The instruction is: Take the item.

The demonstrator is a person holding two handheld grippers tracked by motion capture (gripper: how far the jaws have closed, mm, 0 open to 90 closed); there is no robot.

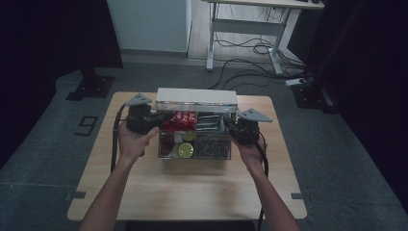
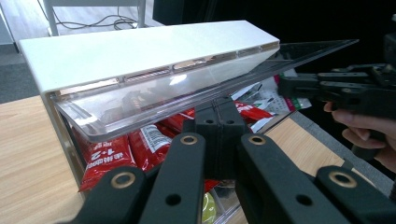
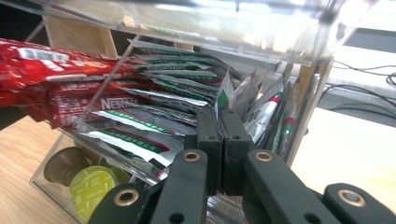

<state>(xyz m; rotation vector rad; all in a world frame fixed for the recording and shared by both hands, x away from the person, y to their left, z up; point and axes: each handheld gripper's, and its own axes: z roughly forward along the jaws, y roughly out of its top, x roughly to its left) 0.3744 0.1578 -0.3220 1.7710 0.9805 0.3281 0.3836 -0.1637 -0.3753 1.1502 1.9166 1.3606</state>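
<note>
A clear plastic organiser box (image 1: 195, 155) stands mid-table with its white-topped lid (image 1: 197, 96) raised. Inside lie red sachets (image 1: 183, 119), green-and-white sachets (image 3: 177, 88) and coffee capsules (image 3: 91, 189) in the lower part. My left gripper (image 1: 161, 118) is at the box's left side, shut, its tips (image 2: 219, 105) just under the lid's clear flap (image 2: 187, 95) with nothing seen between them. At the box's right side my right gripper (image 1: 227, 122) reaches among the green-and-white sachets. It (image 3: 224, 116) is shut on one green-and-white sachet (image 3: 225, 93), whose edge rises from between the tips.
The box sits on a light wooden table (image 1: 192, 192) with bare surface in front and at both sides. Beyond the table stand a desk frame (image 1: 245, 29) and floor cables (image 1: 260, 48). Dark curtains flank the scene.
</note>
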